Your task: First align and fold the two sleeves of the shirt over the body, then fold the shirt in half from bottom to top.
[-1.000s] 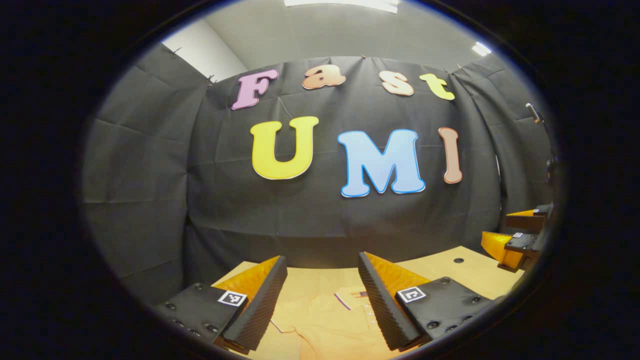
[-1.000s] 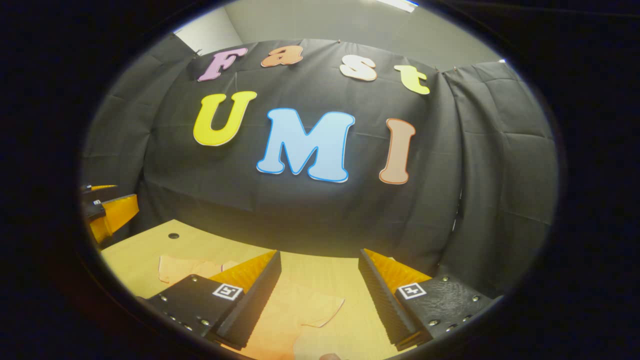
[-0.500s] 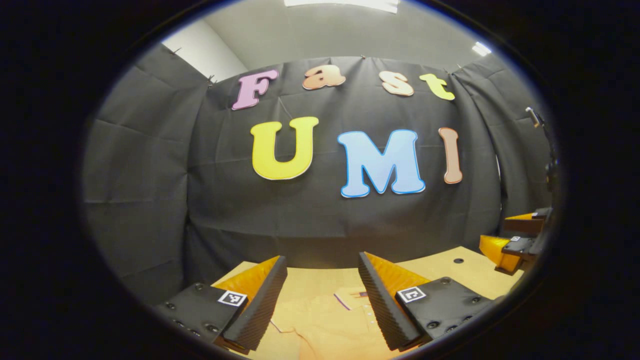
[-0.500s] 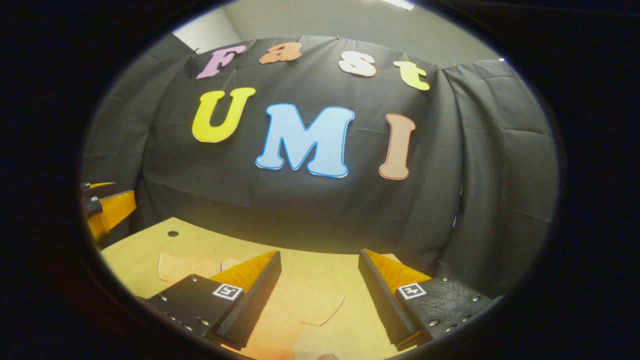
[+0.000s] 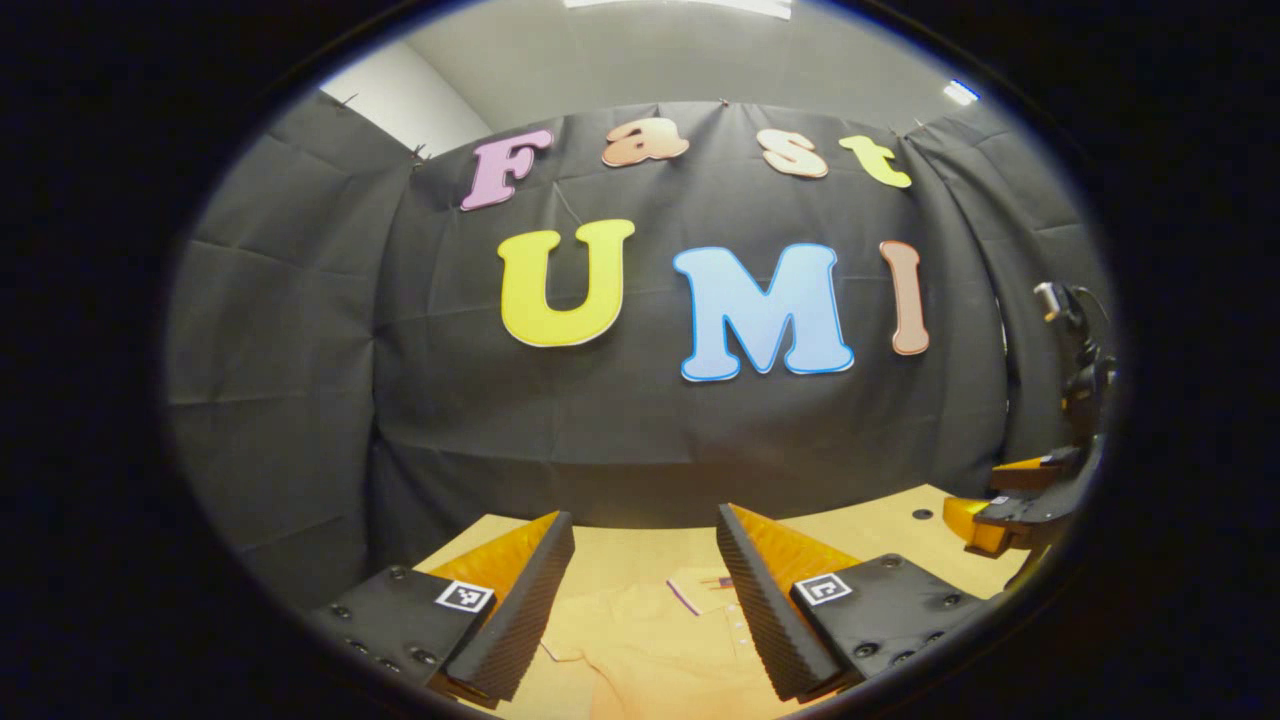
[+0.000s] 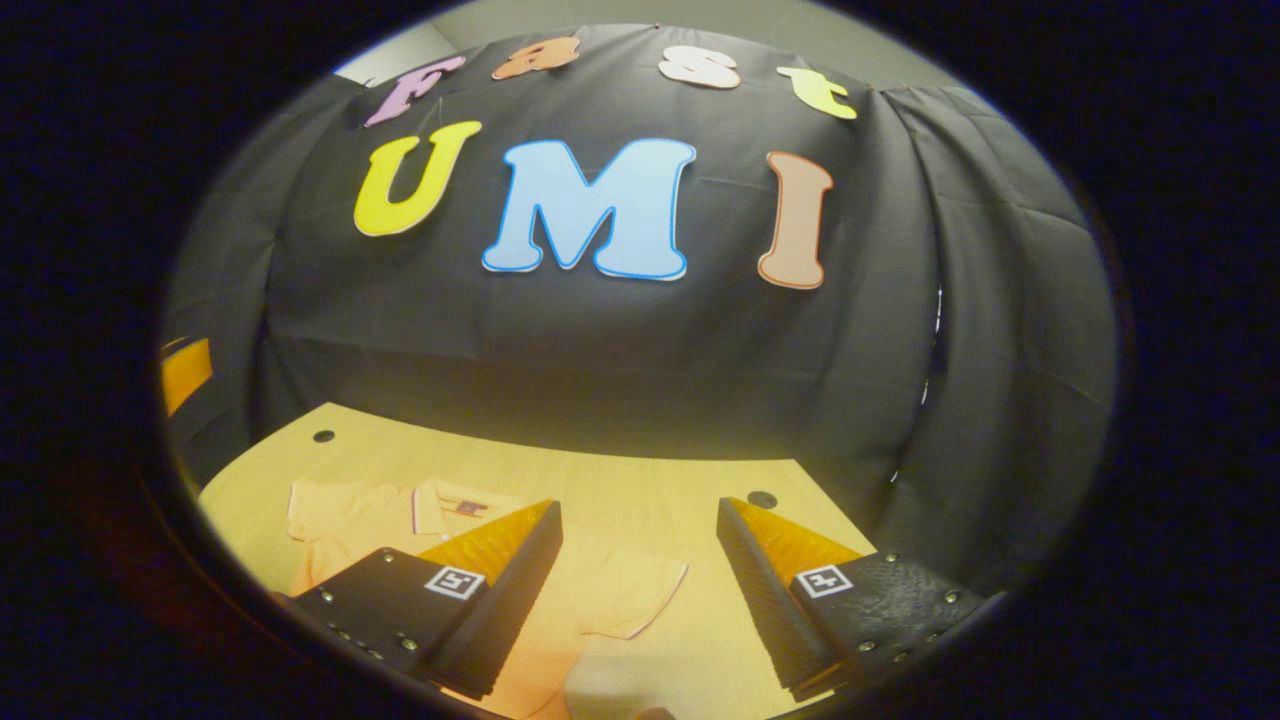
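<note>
The shirt [image 6: 400, 520] lies flat on the table [image 6: 640, 480], collar toward the far wall; in the right gripper view it spreads from about 9 o'clock to 6 o'clock of the picture, with one short sleeve [image 6: 625, 595] spread out between that gripper's fingers. In the left gripper view the shirt's collar and button placket [image 5: 735, 625] sit at 6 o'clock, low between the fingers. It looks like a light, soft knit polo: limp, apt to wrinkle and drag along the wood instead of holding a crease, so I judge it wants a pinch at an edge, the sleeve's cuff hem for the first fold and later the bottom hem corners, lifted just enough to clear the body. The right gripper [image 6: 640, 565] hangs above the sleeve with fingers spread wide, grasping nothing; the left gripper [image 5: 645, 575] is likewise released, jaws apart over the collar area, not touching cloth as far as I can tell. The right gripper also appears at 3 o'clock in the left gripper view. As for writing: a small neck label [image 6: 470, 507] shows inside the collar, too small to read, and each finger mount carries a square black-and-white marker [image 5: 822, 589], a pattern and not text.
</note>
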